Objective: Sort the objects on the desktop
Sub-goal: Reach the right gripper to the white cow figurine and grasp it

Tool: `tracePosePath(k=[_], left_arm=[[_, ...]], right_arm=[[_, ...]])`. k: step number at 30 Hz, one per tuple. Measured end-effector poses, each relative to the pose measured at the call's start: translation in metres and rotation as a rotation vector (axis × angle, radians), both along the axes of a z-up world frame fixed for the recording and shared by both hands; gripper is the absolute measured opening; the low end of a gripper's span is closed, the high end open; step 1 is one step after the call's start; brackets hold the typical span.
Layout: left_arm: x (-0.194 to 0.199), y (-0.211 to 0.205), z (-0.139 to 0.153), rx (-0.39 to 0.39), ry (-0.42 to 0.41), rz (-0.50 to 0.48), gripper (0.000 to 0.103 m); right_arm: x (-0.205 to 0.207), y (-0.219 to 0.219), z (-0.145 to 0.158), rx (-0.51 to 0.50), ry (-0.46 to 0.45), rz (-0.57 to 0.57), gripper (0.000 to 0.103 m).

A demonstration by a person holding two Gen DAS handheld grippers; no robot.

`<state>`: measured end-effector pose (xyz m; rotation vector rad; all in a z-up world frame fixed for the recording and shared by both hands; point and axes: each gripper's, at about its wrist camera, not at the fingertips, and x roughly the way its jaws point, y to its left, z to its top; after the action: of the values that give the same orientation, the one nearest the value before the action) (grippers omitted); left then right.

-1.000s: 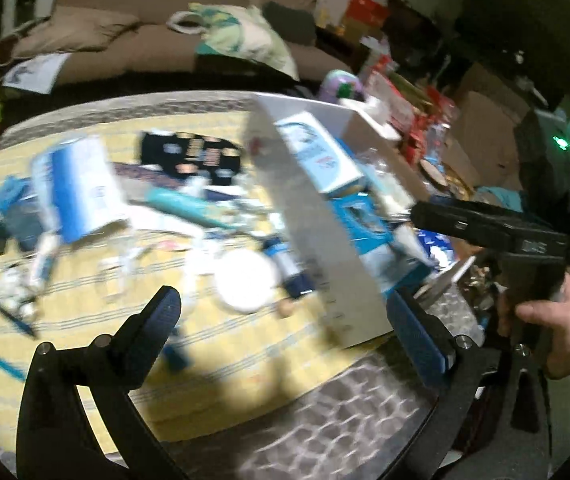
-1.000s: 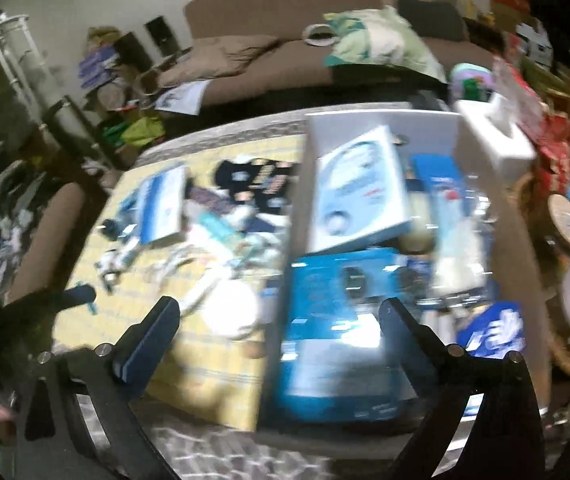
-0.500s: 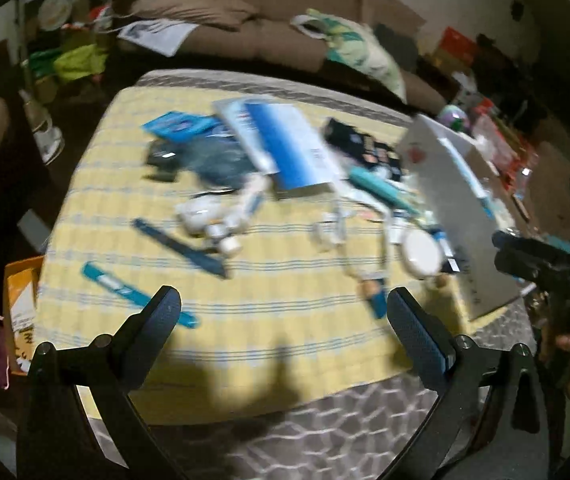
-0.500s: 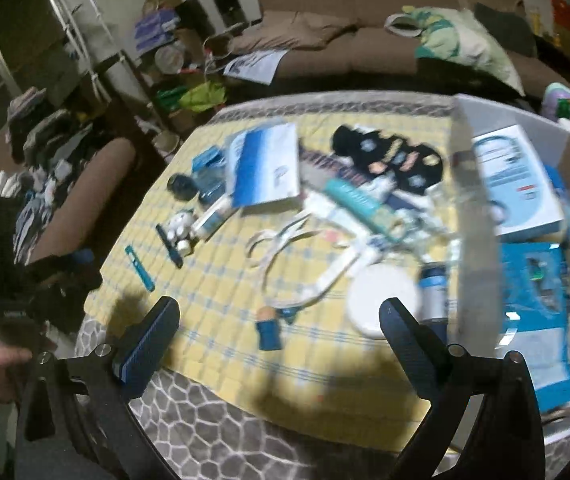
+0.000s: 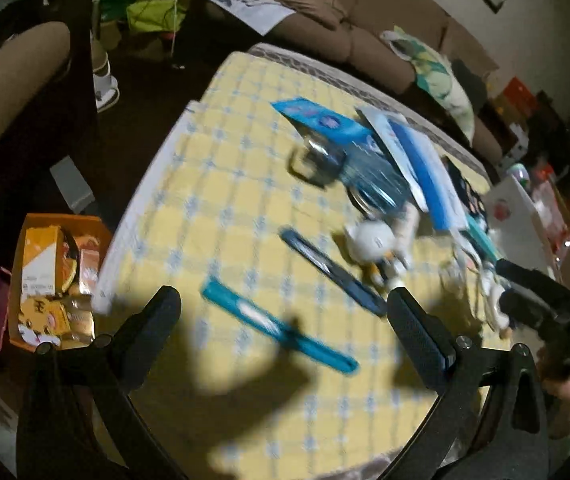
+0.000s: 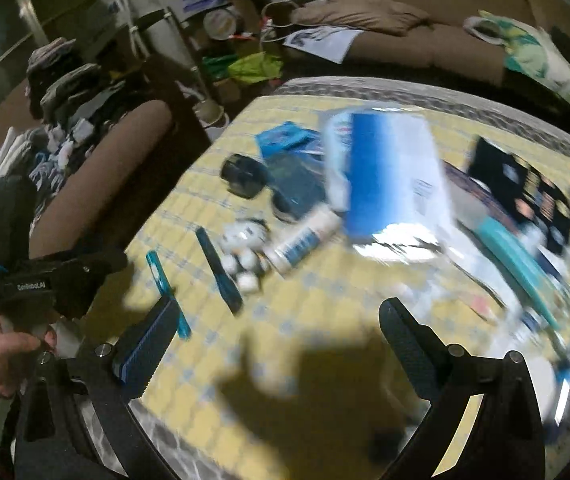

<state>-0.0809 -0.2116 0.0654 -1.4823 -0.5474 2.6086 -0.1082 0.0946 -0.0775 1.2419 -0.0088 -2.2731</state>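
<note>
Loose objects lie on a yellow checked cloth. A teal pen lies just ahead of my open, empty left gripper, with a dark blue pen and a small white toy beyond. In the right wrist view my right gripper is open and empty above the cloth. There I see the teal pen, the dark pen, the toy, a white tube and a blue-and-white box. Both views are blurred.
A black round case and blue packets lie at the far side. A white storage box stands at the right. An orange box of snacks sits on the floor at the left. A sofa stands behind.
Both grippers have swung left, away from the white storage box and toward the table's left part with the pens. Both stay open and empty.
</note>
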Motion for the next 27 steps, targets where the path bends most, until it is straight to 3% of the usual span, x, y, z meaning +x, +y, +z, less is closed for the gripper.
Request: tracePosePath(k=[7,12,17,18,21,27], left_arm=[[-0.057,-0.011,0.000,-0.037,0.032,-0.015,0.103],[-0.096,-0.007,-0.006,-0.070,0.033,-0.043,0.103],[-0.117,0.003,-0.014,-0.101,0.031,-0.077,0.103],[-0.119,0.005,-0.016,-0.108,0.031,-0.087,0.103],[-0.128,0.014,-0.022,-0.141,0.024,-0.118,0.103],[-0.140,0.031,-0.032,-0.162,0.019,-0.161,0.103]], right_arm=[[-0.042,-0.058,-0.030,0.038,0.011,0.063,0.090],[-0.059,-0.076,-0.049,0.048,0.000,0.094,0.088],[-0.059,-0.100,-0.062,0.120,0.027,0.150,0.087],[-0.059,-0.105,-0.065,0.149,0.032,0.160,0.084],[-0.055,-0.113,-0.074,0.211,0.031,0.195,0.051],[-0.051,-0.091,-0.067,0.126,0.020,0.175,0.051]])
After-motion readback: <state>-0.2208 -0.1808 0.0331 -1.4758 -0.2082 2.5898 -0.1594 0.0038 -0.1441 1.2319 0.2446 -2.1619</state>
